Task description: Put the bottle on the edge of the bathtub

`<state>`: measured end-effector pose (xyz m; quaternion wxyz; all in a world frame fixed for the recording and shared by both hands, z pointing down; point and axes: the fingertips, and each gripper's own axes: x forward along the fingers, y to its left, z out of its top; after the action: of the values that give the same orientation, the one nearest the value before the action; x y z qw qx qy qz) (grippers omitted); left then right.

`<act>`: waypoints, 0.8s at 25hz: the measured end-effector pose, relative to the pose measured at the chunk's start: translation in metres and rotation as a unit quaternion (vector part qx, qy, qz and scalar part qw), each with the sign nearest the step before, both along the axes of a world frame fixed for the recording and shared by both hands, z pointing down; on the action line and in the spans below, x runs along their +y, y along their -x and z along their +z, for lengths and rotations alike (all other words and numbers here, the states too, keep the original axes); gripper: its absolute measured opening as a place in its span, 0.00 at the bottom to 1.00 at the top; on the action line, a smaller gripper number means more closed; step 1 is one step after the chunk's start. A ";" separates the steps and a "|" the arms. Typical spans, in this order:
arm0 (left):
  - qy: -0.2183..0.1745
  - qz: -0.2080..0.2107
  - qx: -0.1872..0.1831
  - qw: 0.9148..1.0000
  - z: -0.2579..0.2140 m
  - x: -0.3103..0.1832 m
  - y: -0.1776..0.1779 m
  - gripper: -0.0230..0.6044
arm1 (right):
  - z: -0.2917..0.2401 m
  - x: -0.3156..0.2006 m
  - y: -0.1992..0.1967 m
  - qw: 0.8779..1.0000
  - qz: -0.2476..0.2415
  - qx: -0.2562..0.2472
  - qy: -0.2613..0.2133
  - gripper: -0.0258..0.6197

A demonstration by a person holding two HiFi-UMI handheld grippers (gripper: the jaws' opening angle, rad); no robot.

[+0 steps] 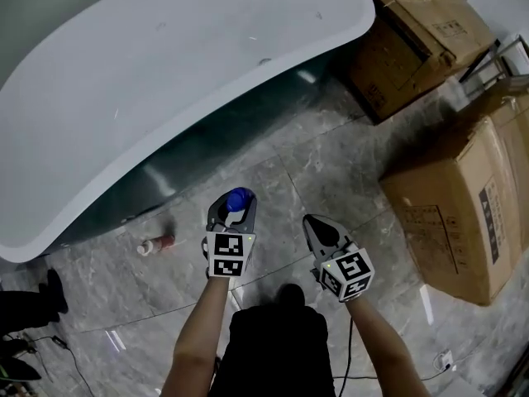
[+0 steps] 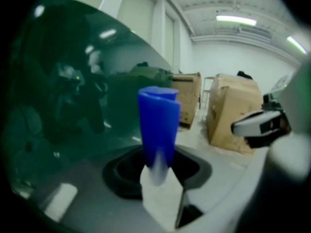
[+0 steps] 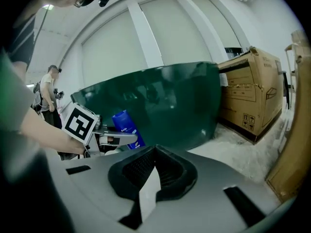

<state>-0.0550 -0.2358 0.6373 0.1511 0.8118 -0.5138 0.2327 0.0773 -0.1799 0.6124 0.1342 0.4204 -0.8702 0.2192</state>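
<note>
Forearms reach out low over the grey stone floor (image 1: 331, 164), each hand carrying a gripper. The left gripper (image 1: 234, 208) is clenched on the blue bottle (image 1: 239, 196), which stands upright between its jaws, well below the bathtub (image 1: 165, 73) and just in front of its dark green side. The right gripper (image 1: 314, 226) is closed on nothing and hangs beside it.

My judgement is that the lift to the tub comes next. It should go best with the bottle kept upright and carried up over the broad white rim, then set down on the flattest part, away from the inward slope. Letting go only once the base sits flat should keep it from tipping. The right gripper need only stay clear.

White print shows on the bottle (image 3: 125, 125) in the right gripper view, too small to read. The cardboard boxes (image 1: 455, 213) carry printed panels and handling symbols, also illegible. Black-and-white square markers sit on each gripper's cube.
</note>
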 end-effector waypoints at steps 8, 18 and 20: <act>-0.004 -0.007 -0.008 1.000 0.102 -0.022 0.004 0.29 | 0.087 -0.018 0.009 1.000 -0.014 -0.006 -0.013 0.04; -0.007 -0.001 -0.020 1.000 0.188 -0.055 0.005 0.29 | 0.165 -0.036 0.017 1.000 -0.020 0.000 -0.018 0.04; -0.007 0.000 -0.026 1.000 0.199 -0.065 0.006 0.29 | 0.174 -0.038 0.019 1.000 -0.025 0.003 -0.018 0.04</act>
<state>-0.0614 -0.3007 0.8361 0.1323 0.8063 -0.5194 0.2503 0.0580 -0.2181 0.7863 0.1347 0.4014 -0.8839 0.1985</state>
